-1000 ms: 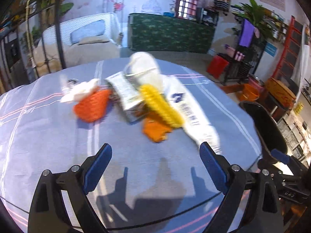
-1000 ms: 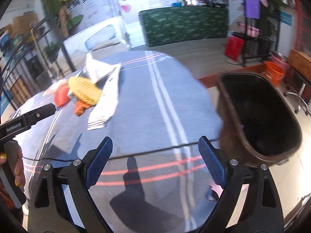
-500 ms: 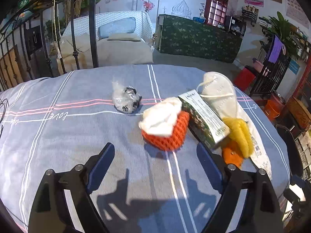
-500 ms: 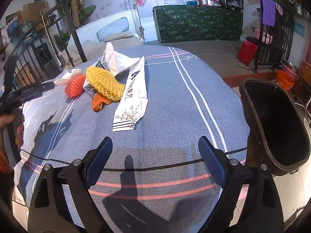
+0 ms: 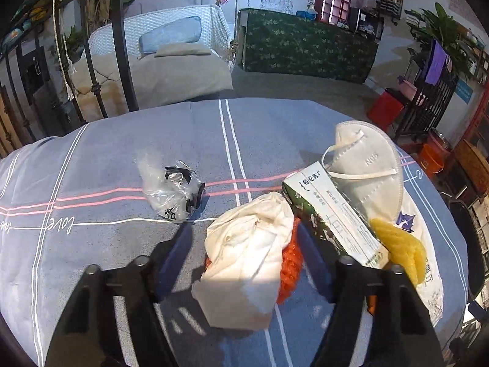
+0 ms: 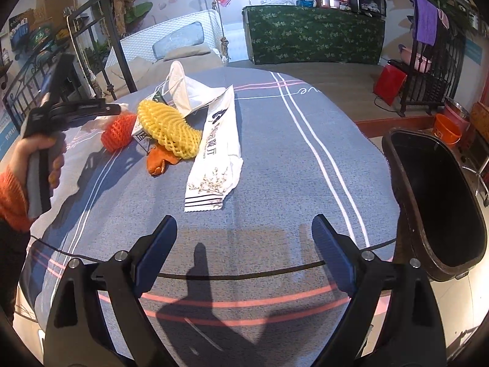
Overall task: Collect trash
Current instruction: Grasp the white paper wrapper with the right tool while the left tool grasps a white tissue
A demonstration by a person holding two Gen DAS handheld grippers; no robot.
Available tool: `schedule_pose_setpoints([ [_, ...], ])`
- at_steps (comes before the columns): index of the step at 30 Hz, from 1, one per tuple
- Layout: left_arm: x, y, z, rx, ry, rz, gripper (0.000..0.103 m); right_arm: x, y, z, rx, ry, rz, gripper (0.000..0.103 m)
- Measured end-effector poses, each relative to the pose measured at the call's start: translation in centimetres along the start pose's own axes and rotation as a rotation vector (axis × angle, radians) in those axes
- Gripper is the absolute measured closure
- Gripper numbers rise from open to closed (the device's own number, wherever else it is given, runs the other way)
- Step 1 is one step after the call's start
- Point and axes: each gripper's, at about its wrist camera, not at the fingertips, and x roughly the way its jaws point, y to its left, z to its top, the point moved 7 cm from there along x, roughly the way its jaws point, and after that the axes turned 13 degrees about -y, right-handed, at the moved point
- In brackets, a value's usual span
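Sitting between the wide-open fingers of the left gripper is a crumpled white tissue, and it lies on top of an orange foam fruit net. The fingers are on each side of the tissue but are not squeezing it, so I think this is the first bit of trash to be picked up. Just beside it is a green and white box with small writing I cannot read. A white face mask leans on the box, and it says "N95" on it. A yellow foam fruit net lies next to the box, over a long white wrapper that has a dark picture, some Chinese words and stripes at its end. A bit of orange peel pokes out under the yellow net. All this trash is in one heap, which makes it easy to grab piece by piece. A little apart is a crumpled clear plastic bag with black marks. Everything rests on a table with a gray-blue cloth, and the cloth has the word "love" sewn on it. The right gripper is open too and holds nothing, hanging over a bare part of the cloth. Near it, past the table edge, stands a dark trash bin with its mouth open, ready for the trash.
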Motion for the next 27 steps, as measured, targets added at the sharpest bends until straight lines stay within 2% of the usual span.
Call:
schedule_pose_setpoints([
  [3, -0.1, 0.3, -0.4, -0.034, 0.007, -0.011, 0.061, 0.2, 0.2, 0.1, -0.005, 0.001, -0.006, 0.014],
  [6, -1.4, 1.2, -0.9, -0.104, -0.023, -0.035, 0.079, 0.5, 0.2, 0.4, 0.001, -0.003, -0.004, 0.014],
  [9, -3.0, 2.0, -1.2, -0.136, -0.067, -0.033, 0.089, 1.1, 0.7, 0.6, -0.018, 0.004, 0.0, 0.014],
  [13, -5.6, 2.8, -1.2, -0.172, -0.121, -0.035, 0.091, 1.7, 1.7, 1.1, -0.045, 0.006, 0.02, 0.014],
  [19, -9.4, 3.2, -2.4, -0.21, -0.161, -0.058, 0.093, 4.1, 2.8, 2.2, -0.055, 0.04, 0.055, 0.014],
  [22, -10.7, 2.3, -3.3, -0.202, -0.162, -0.079, 0.093, 5.5, 3.0, 2.4, -0.031, 0.079, 0.088, 0.014],
  [27, -12.2, 1.2, -5.0, -0.199, -0.152, -0.102, 0.093, 7.8, 3.6, 2.7, -0.078, 0.126, 0.074, 0.015],
])
